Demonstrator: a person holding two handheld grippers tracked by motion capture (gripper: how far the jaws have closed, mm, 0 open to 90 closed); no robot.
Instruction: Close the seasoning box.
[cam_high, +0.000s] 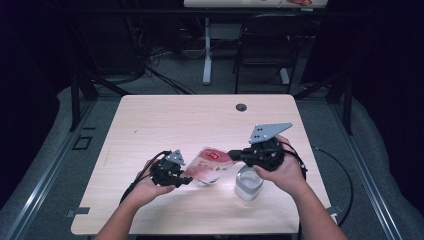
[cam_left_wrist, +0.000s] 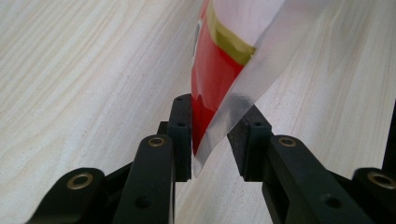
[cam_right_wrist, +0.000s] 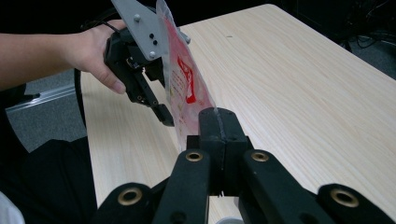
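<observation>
Two black jaws of the right gripper (cam_right_wrist: 218, 123) rise from below, pressed together on the edge of a clear plastic pouch (cam_right_wrist: 180, 79) with red print. Beyond it, a hand holds the left gripper (cam_right_wrist: 161, 112) against the pouch, above a light wooden table (cam_right_wrist: 299, 88).

A red-and-clear plastic snack pouch (cam_high: 210, 162) hangs above the desk (cam_high: 200, 120) at lower centre of the high view, tilted, with red print, a gold band and transparent edges. A clear plastic container (cam_high: 248, 184) stands just right of it.
</observation>
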